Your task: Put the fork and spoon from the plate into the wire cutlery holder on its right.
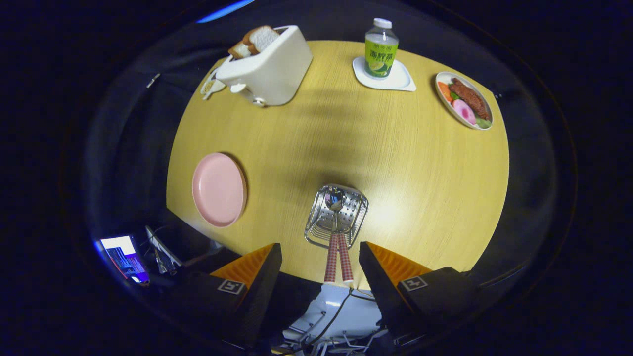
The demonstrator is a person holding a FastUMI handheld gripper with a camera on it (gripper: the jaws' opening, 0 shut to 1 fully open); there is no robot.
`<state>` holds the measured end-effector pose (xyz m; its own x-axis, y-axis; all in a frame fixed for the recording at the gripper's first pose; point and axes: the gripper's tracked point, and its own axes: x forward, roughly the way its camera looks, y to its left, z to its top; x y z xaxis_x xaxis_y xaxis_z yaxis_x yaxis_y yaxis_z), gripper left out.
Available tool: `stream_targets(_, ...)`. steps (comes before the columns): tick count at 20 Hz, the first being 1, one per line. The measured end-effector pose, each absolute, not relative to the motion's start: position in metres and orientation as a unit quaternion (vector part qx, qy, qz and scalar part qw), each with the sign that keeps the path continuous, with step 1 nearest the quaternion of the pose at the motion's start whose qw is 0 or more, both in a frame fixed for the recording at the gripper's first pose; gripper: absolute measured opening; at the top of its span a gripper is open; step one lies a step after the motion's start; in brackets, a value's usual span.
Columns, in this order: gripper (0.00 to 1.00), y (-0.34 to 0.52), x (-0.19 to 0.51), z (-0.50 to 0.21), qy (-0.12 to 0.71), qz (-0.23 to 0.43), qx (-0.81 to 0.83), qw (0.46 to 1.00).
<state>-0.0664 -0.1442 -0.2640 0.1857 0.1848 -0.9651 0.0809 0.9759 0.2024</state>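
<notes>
Gripper (316, 269) is hanging wide open, empty; both handles (338, 264) are sticking out of the holder (336, 215) toward its fingers.

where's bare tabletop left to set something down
The widest bare patch is mid-table, bordered by the toaster, the bottle on its coaster, the food plate, the pink plate and the wire cutlery holder. It is tighter ahead of the open gripper, where the utensil handles stick out.

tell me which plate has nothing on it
The pink plate, left of the wire cutlery holder, is bare. The white plate beyond carries food.
</notes>
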Motion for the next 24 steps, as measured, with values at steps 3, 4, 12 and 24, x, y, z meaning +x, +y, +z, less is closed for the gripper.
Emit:
stream_targets(3,0.99,-0.128,-0.06,-0.242,0.555,0.015,0.127,0.822)
stream_targets(4,0.99,-0.122,-0.06,-0.237,0.531,0.005,0.13,0.837)
stream_targets(12,0.99,-0.106,-0.052,-0.193,0.331,-0.057,0.082,0.938)
stream_targets(24,0.99,-0.086,-0.056,-0.132,0.189,-0.07,0.055,0.978)
